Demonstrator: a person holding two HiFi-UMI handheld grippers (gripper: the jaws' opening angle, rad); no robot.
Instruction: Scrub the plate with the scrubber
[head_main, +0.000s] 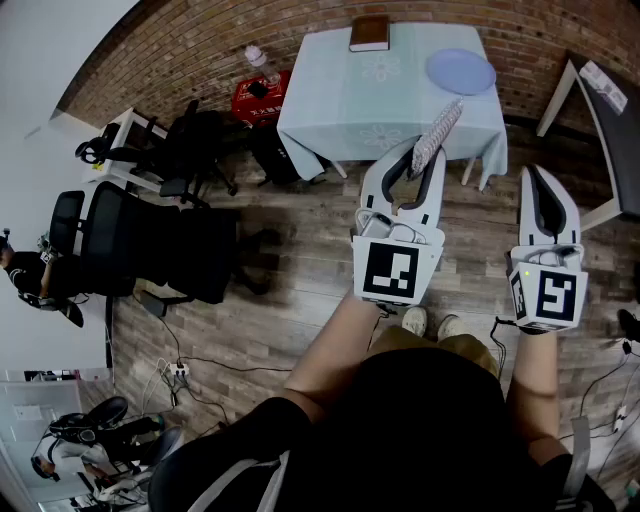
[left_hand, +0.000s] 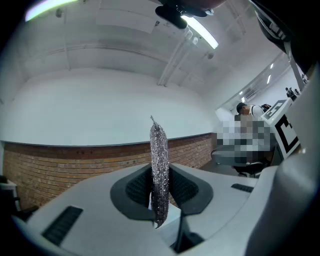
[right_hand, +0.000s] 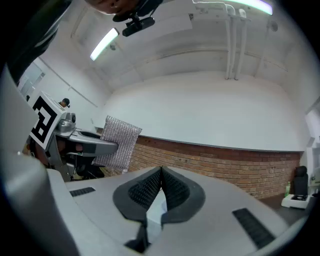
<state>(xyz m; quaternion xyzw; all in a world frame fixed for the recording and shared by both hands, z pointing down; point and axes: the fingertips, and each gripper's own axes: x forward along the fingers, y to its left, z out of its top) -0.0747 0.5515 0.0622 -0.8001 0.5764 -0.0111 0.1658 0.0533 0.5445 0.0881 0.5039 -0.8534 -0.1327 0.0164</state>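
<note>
A silver mesh scrubber (head_main: 437, 134) is pinched in my left gripper (head_main: 413, 165), whose jaws are shut on it; it sticks up edge-on between the pads in the left gripper view, scrubber (left_hand: 159, 172). The same scrubber (right_hand: 118, 142) shows flat at the left of the right gripper view. My right gripper (head_main: 545, 190) is held beside the left one, jaws shut with nothing between them (right_hand: 161, 175). A pale blue plate (head_main: 461, 72) lies on the far right of a table with a light cloth (head_main: 340, 90), ahead of both grippers. Both grippers point up toward the wall and ceiling.
A brown book (head_main: 369, 33) lies at the table's far edge. A red crate (head_main: 258, 98) with a bottle stands left of the table, with black office chairs (head_main: 150, 235) further left. A white desk frame (head_main: 600, 110) is at the right. Cables lie on the wood floor.
</note>
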